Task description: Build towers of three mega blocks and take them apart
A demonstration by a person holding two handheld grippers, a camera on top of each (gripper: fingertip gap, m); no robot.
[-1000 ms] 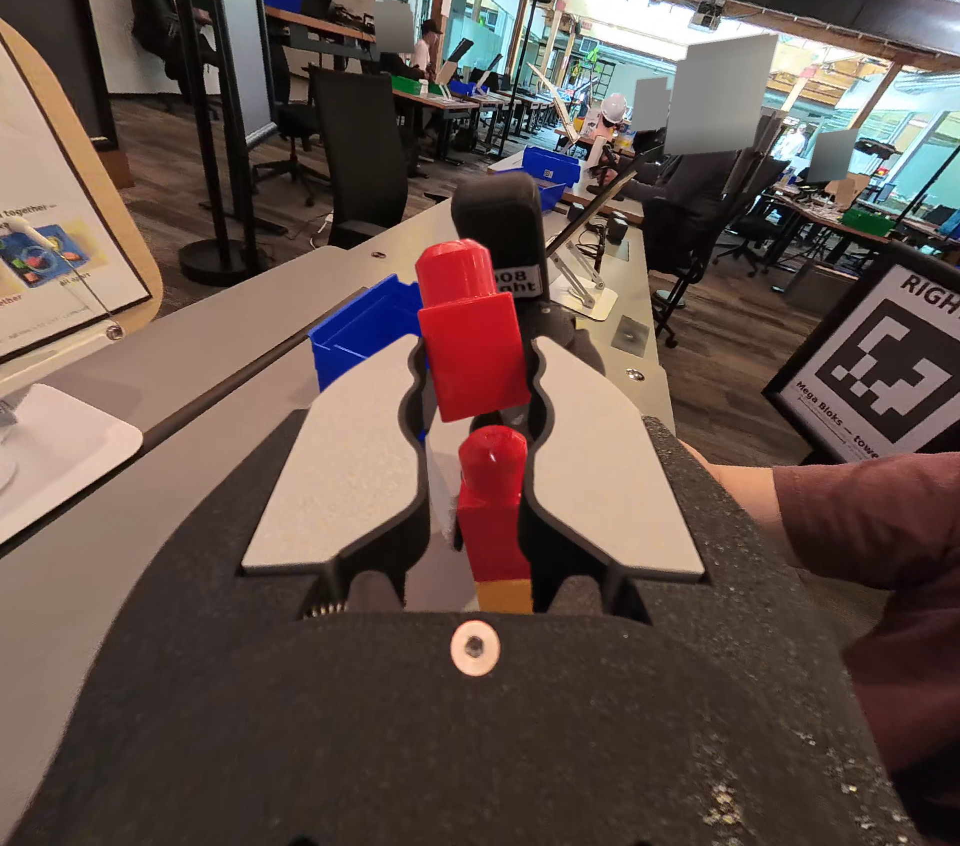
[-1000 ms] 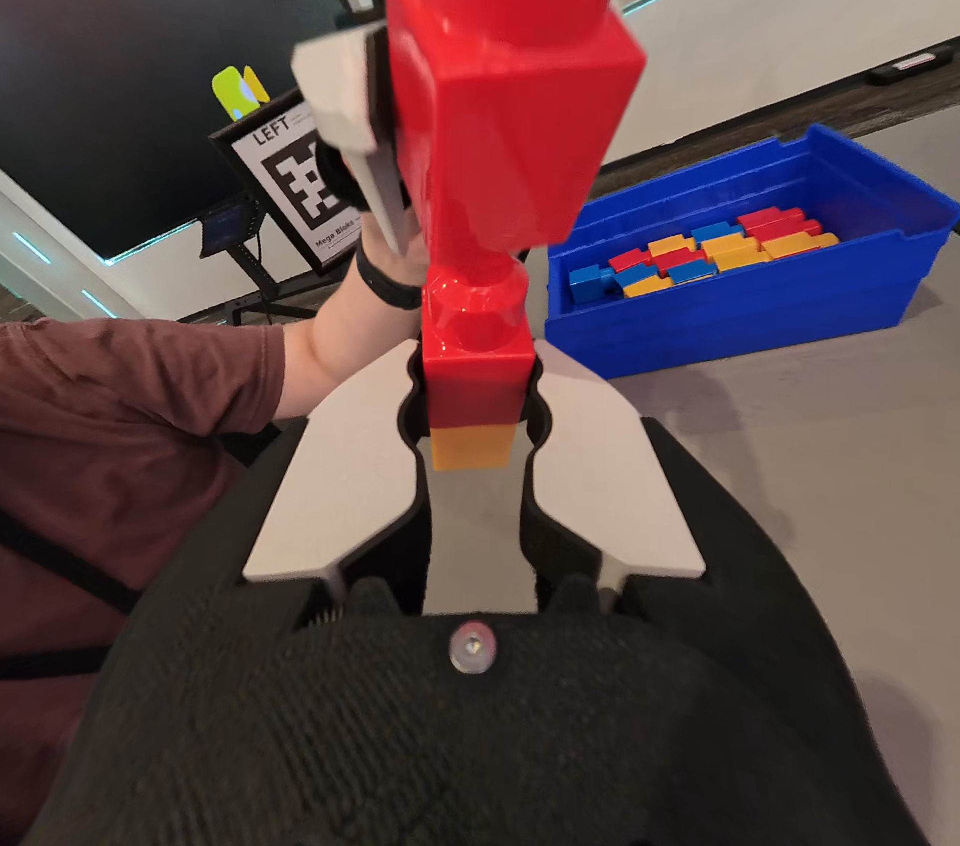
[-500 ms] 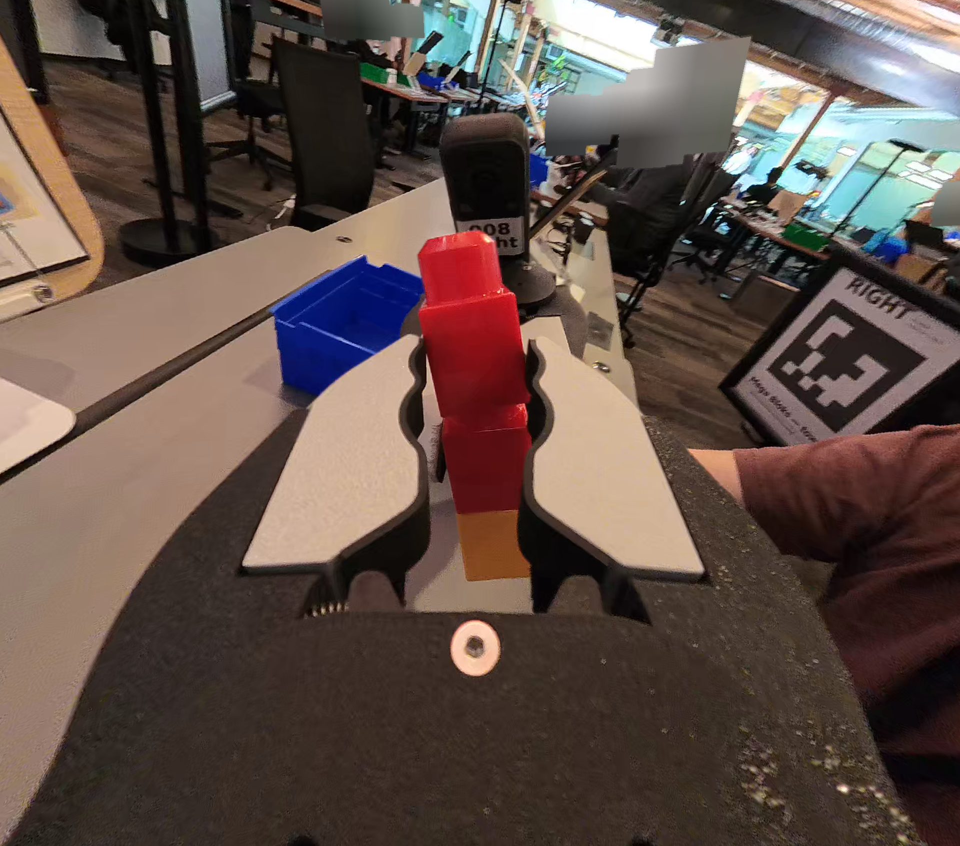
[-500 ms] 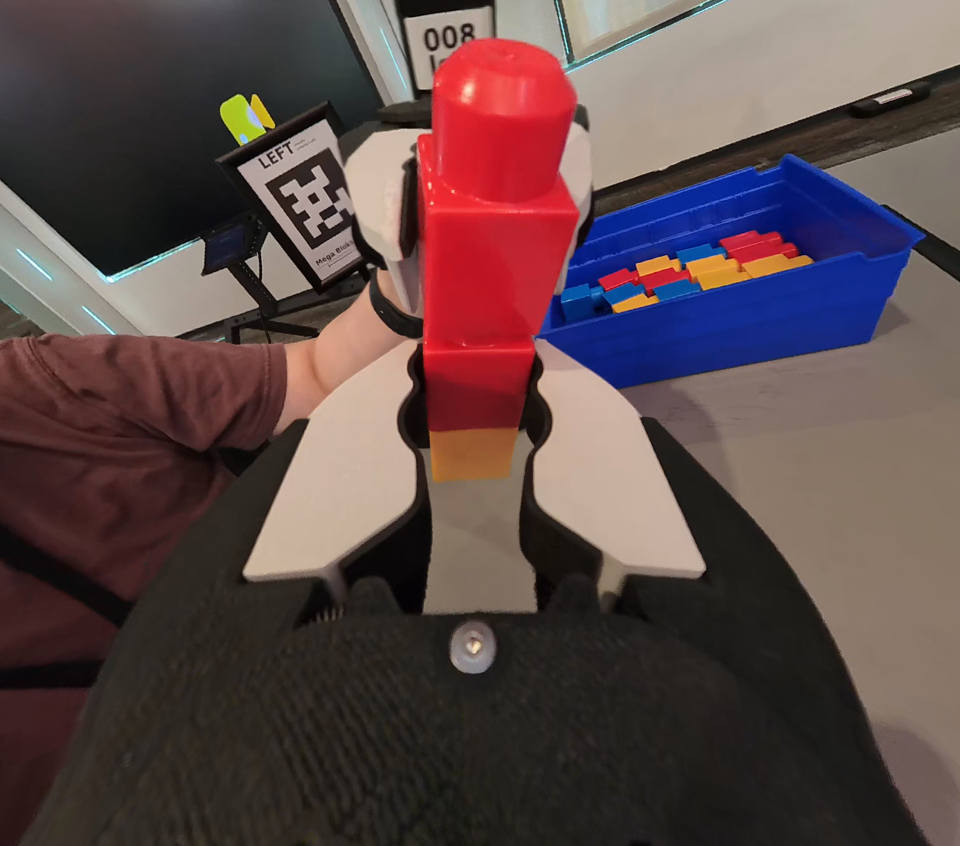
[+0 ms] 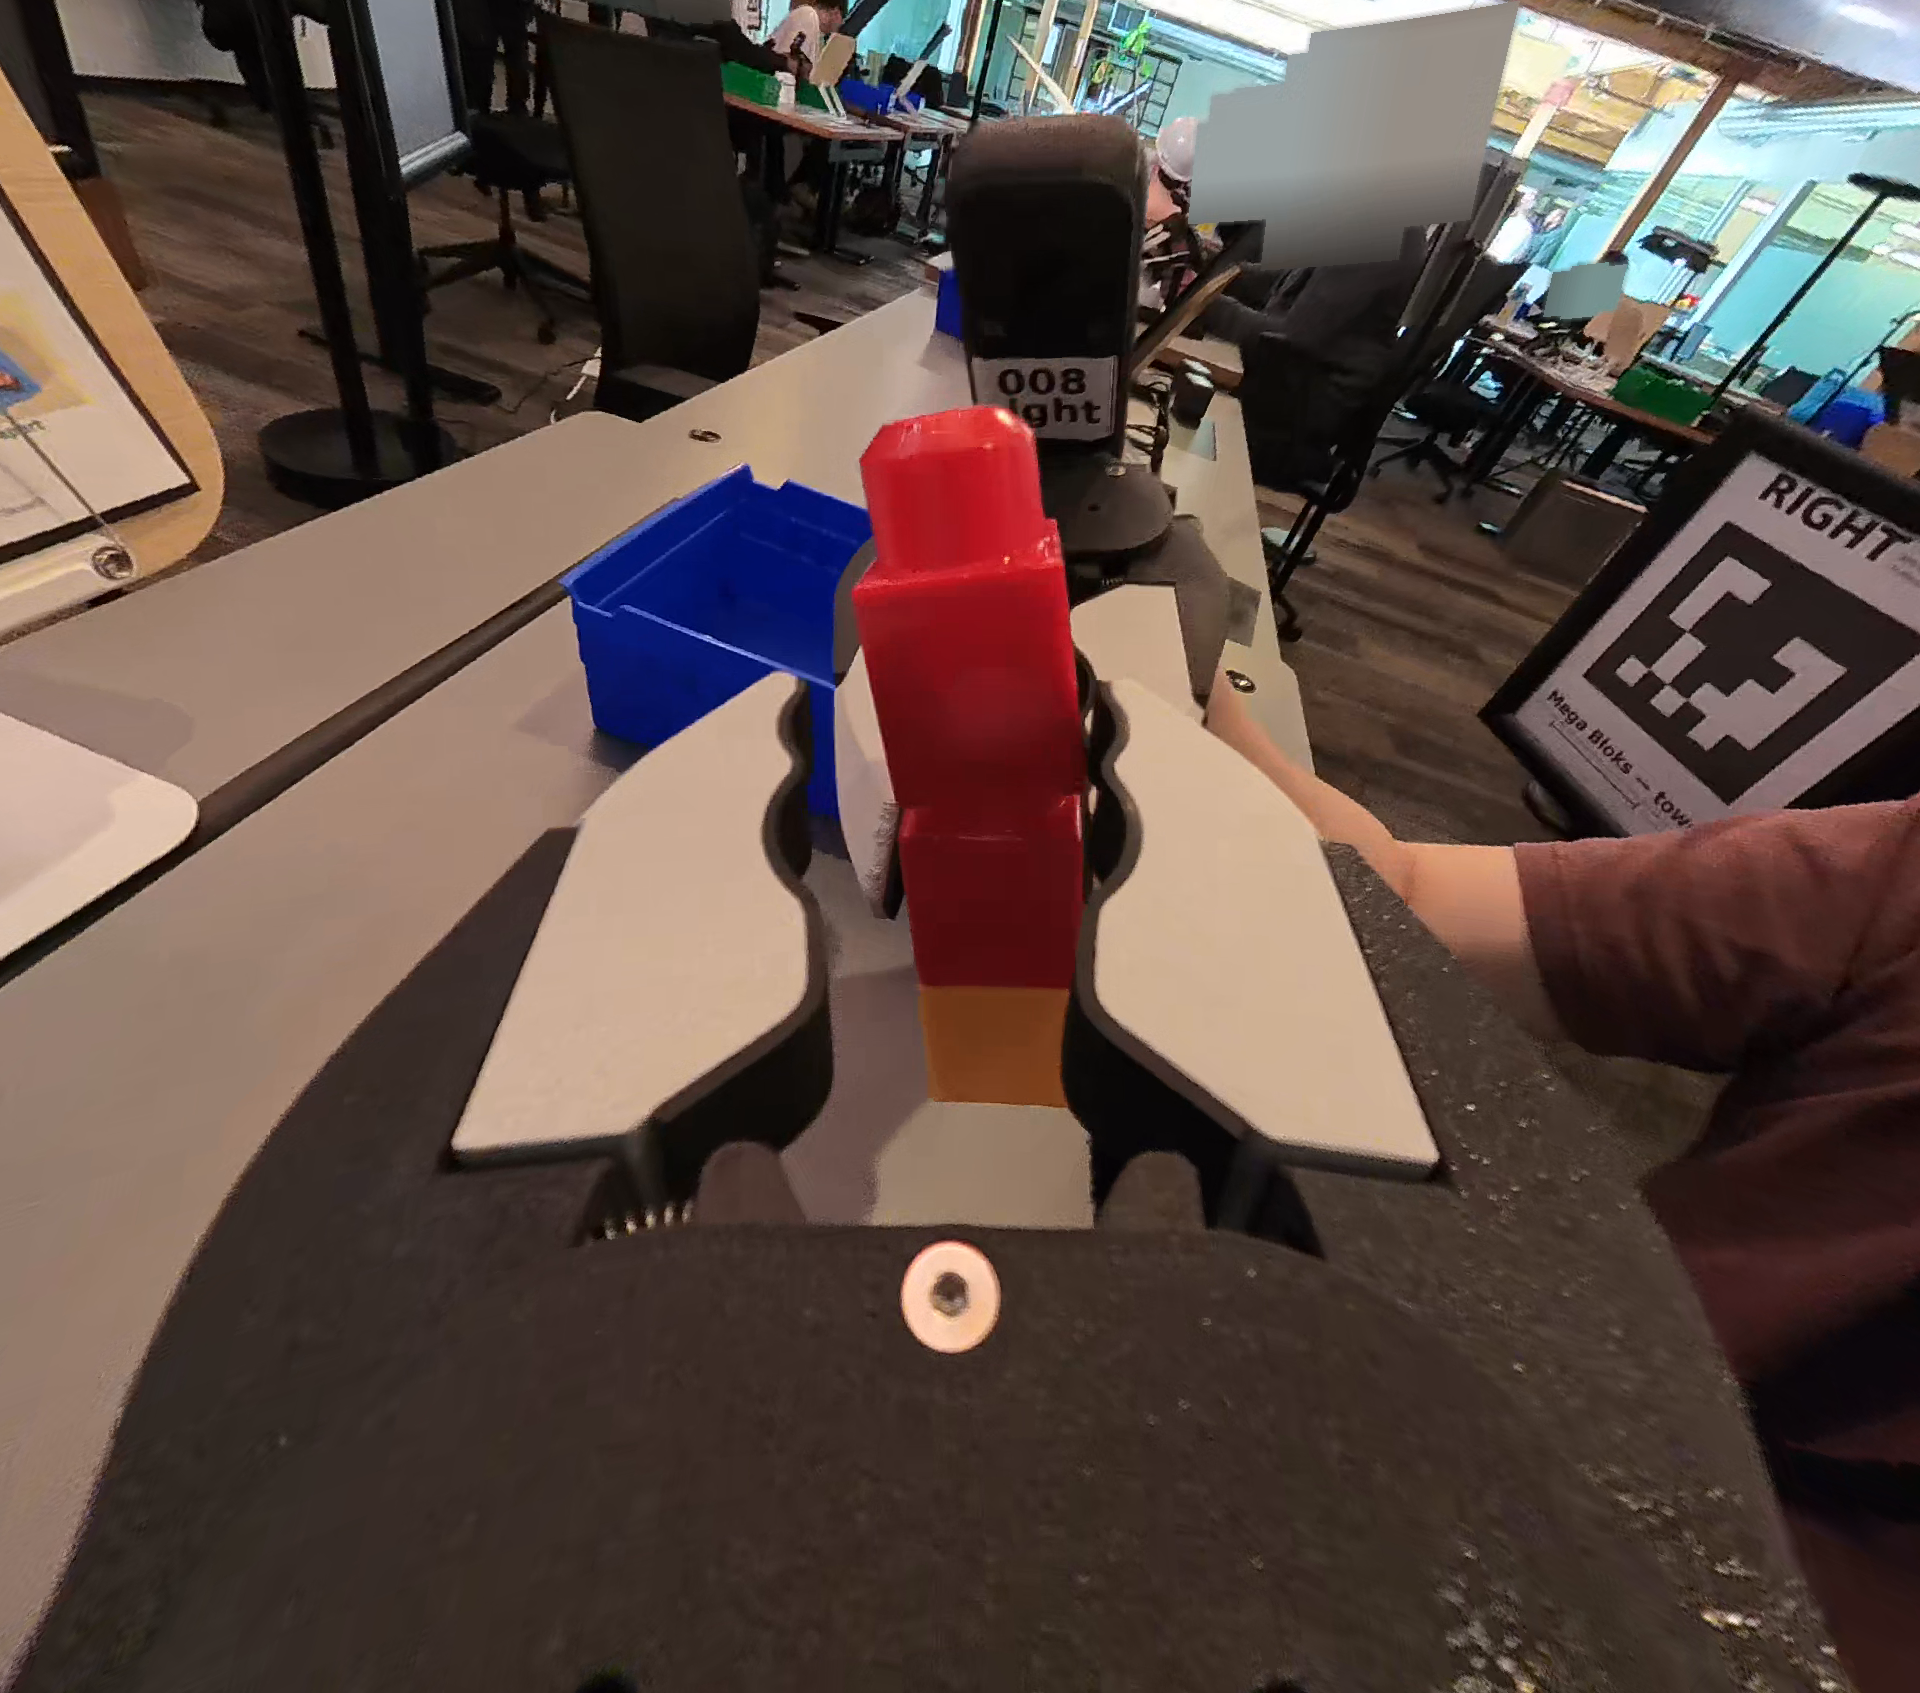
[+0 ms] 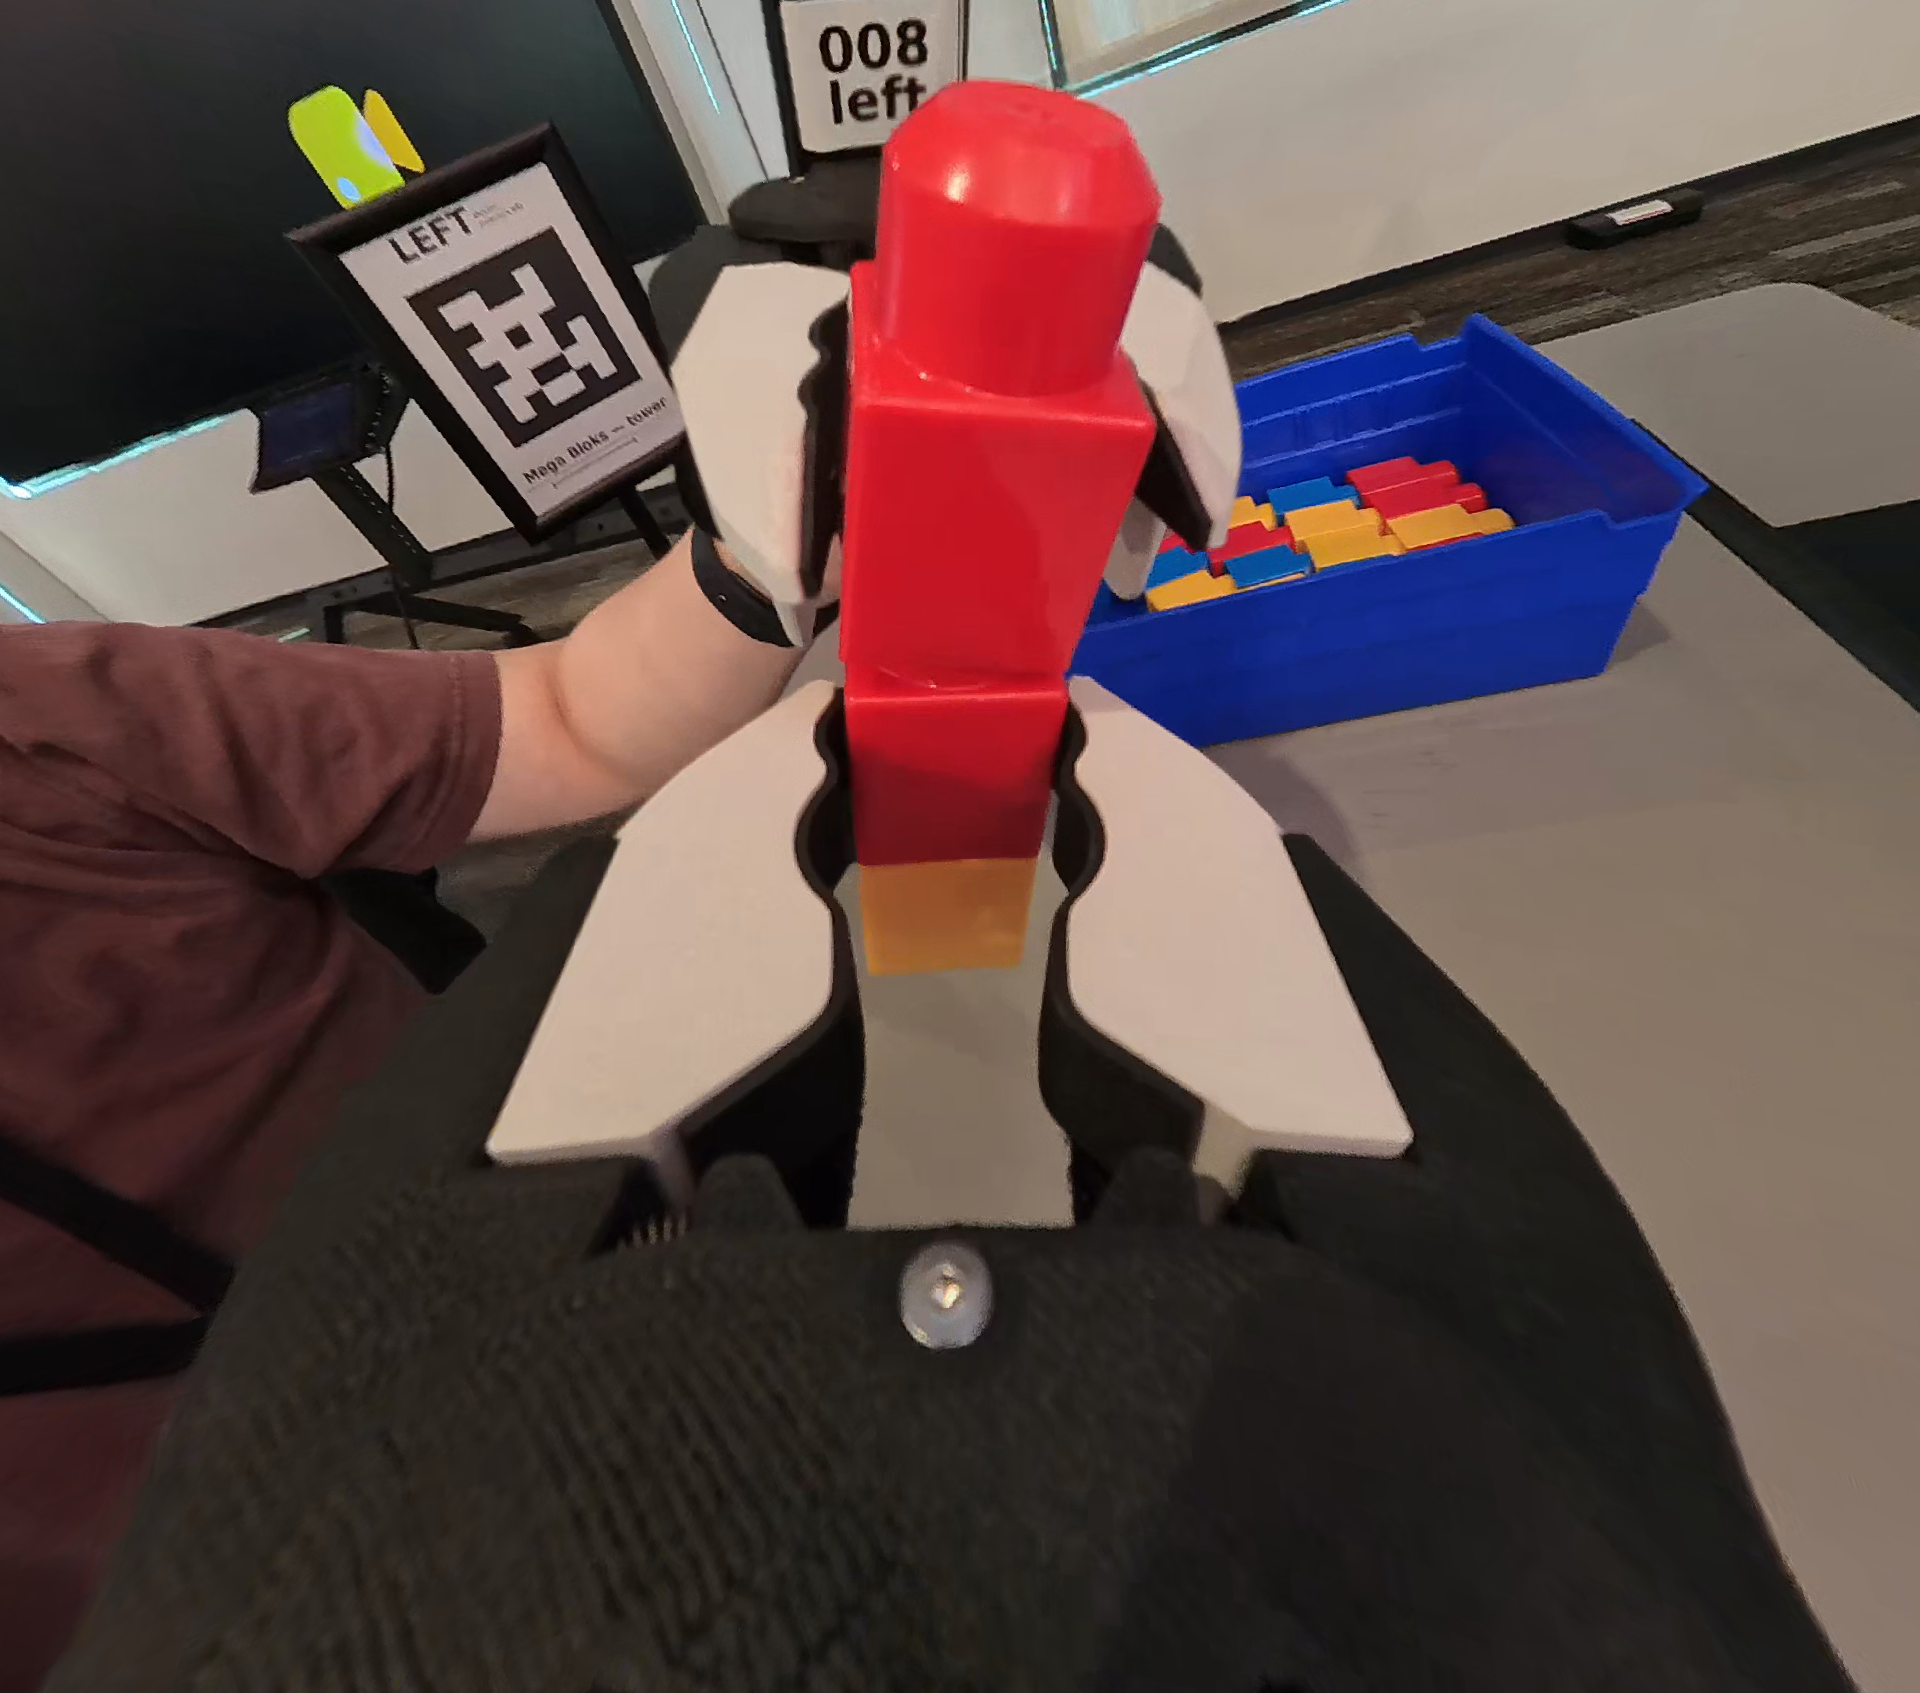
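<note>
A tower of three blocks is held upright above the grey table [image 6: 1507,916]: a top red block [image 6: 997,448], a middle red block [image 6: 951,770] and a bottom orange block [image 6: 945,916]. My right gripper [image 6: 951,708] is shut on the middle red block, with both pads against its sides. My left gripper [image 5: 951,708] is open around the top red block [image 5: 966,667]. There is a clear gap at its left finger [image 5: 707,864]. In the right wrist view the left gripper [image 6: 966,573] shows its fingers spread on either side of the top block.
A blue bin [image 6: 1403,635] holding several red, blue and orange blocks stands on the table to the right. Another blue bin [image 5: 707,615] shows in the left wrist view. Framed marker signs [image 5: 1745,656] [image 6: 520,355] stand beyond the table. A person's arm [image 6: 582,708] is at the left.
The top red block was tilted above the red stud, then pressed down onto the middle block. The left jaws have now opened off it. The right gripper kept its hold.
</note>
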